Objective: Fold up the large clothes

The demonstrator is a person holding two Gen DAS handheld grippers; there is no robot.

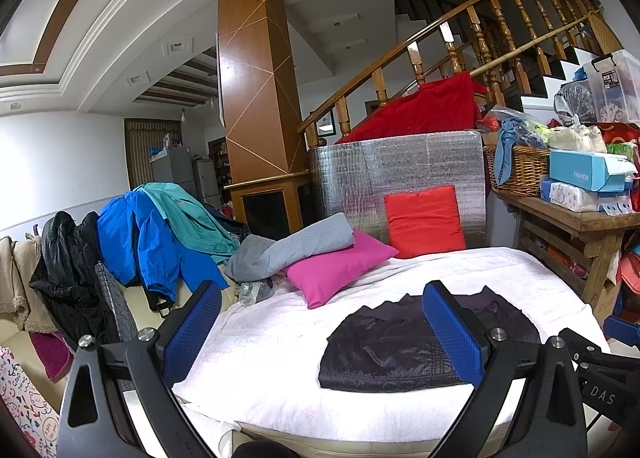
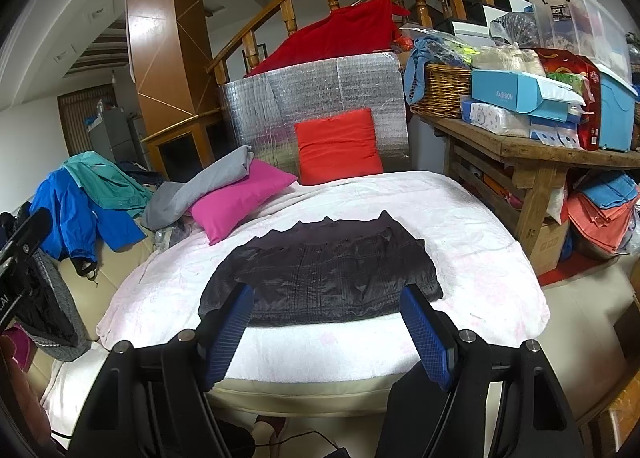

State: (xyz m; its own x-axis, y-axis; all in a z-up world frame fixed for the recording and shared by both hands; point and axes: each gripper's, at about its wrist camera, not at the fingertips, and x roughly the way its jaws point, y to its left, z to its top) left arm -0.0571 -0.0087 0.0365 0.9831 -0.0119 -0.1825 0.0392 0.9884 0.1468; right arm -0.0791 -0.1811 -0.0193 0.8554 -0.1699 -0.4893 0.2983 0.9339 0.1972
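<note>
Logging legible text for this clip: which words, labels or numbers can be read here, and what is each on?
"FASHION": on the light blue box on the wooden table.
"ROX": on the label of the clear plastic bin; smaller print below it is unreadable.
"DAS": on the black gripper part at the right edge, cut off.
Gift bag: lettering too small to read.

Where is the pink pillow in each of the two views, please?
Left wrist view: the pink pillow lies left of centre, at mid height, under a grey cloth.
Right wrist view: the pink pillow lies left of centre, at mid height, behind and left of the dark jacket.
Shared landmark: the red pillow, upright against the silver sheet, right of the pink one.
</note>
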